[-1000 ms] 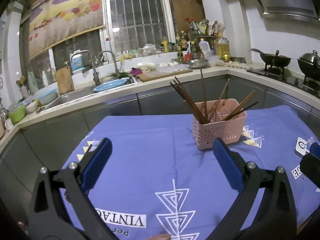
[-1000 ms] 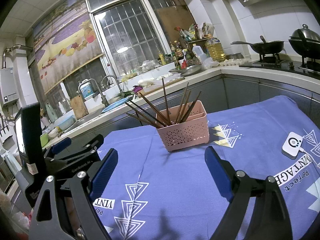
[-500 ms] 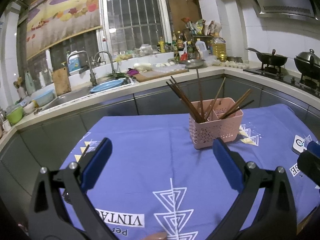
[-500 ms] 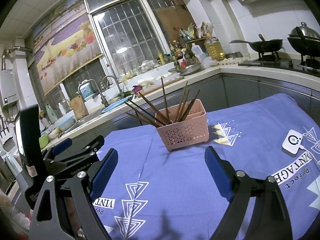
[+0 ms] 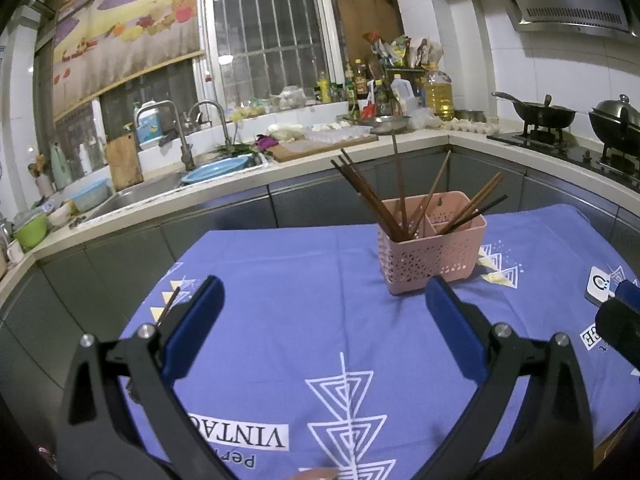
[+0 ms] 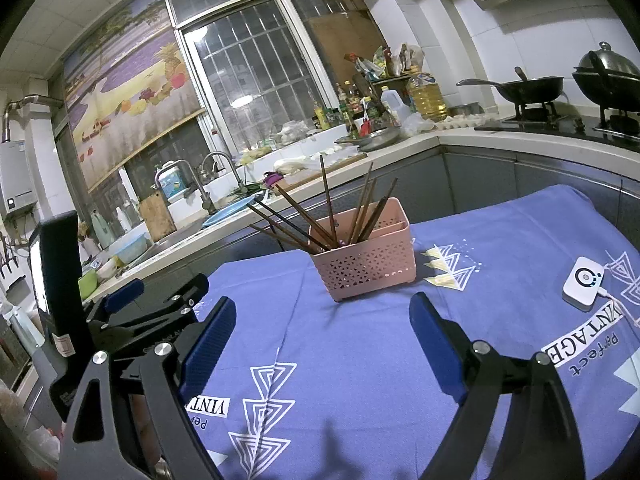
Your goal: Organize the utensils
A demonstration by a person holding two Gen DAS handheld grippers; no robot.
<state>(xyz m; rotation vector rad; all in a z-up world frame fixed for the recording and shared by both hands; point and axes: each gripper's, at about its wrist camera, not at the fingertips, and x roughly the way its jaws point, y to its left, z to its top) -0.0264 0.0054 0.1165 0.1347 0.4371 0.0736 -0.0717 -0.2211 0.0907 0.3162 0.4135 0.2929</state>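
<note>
Pink perforated utensil basket point(image 5: 432, 250) stands upright on the blue patterned tablecloth point(image 5: 320, 300), dark wooden chopsticks point(image 5: 372, 200) fanned out in its compartments. Over the last second the basket has slid slightly across both wrist views: only small camera drift, no contact. Left gripper point(image 5: 320, 308) and right gripper point(image 6: 320, 324) both spread wide, holding nothing, hovering short of the basket. No loose utensil shows on the cloth; chopsticks already sit contained.

Both wrist views have eased back a touch from the pink basket point(image 5: 432, 252) of chopsticks point(image 5: 366, 196), so it sits slightly farther and smaller on the blue cloth point(image 5: 304, 280), more counter showing behind.
</note>
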